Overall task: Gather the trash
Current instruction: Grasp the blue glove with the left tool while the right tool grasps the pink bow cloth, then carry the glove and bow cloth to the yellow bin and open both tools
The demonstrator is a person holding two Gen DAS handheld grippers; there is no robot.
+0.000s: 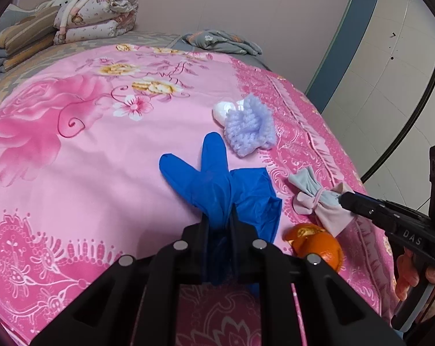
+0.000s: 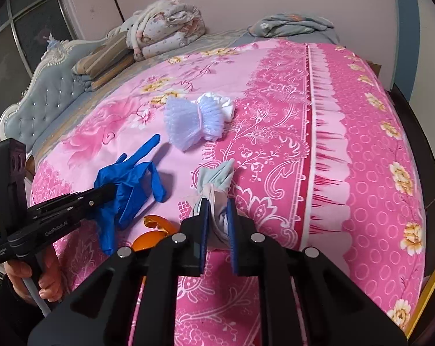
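With the left tool [image 1: 219, 225] clamped on the blue glove [image 1: 217, 178] and the right tool [image 2: 217, 225] on the cloth bow [image 2: 214, 184], both beside the orange peel [image 1: 315, 242] (untouched on the bed [image 1: 87, 150]), pickup looks underway; next, carry both off to a bin.

left tool [image 1: 219, 227]: clamped on blue glove [image 1: 217, 181]
right tool [image 1: 344, 199]: pinched pink-grey cloth bow [image 1: 318, 199]
bed [image 1: 73, 173]: orange peel [image 1: 318, 243]

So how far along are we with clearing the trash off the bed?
Early: no bin is in view, and nothing visibly collected yet. In hand: the left gripper is shut on the blue glove, the right gripper on the tied cloth bundle. Still lying on the pink bedspread: the orange peel, the lilac knitted piece and the white wad behind it.
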